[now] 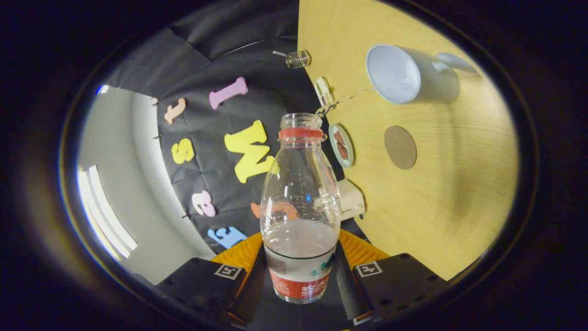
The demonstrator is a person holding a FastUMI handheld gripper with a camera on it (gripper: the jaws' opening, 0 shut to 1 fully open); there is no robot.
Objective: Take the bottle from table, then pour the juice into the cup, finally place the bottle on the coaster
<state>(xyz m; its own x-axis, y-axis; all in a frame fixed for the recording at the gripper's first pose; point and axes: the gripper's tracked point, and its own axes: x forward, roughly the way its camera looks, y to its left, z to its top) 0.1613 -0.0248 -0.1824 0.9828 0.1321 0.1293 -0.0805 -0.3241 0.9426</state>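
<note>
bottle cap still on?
No. The bottle, clamped between the gripper fingers, has an open mouth above its red neck ring.

Bright ceiling glare, sharp centre, fisheye-warped dim rim.

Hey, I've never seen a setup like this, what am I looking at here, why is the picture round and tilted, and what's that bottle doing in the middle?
The camera rides on a handheld two-finger gripper and looks forward along its fingers through a fisheye lens, hence the round picture. A person carries the tool, and it is turned sideways here, so the table looks tipped up. The fingers are closed on a clear bottle, open at the top with a red ring at its neck and some pale liquid inside. On the wooden table beyond lie a light blue cup with a handle and a round brown coaster. A small round dish sits near the table's edge.
</note>
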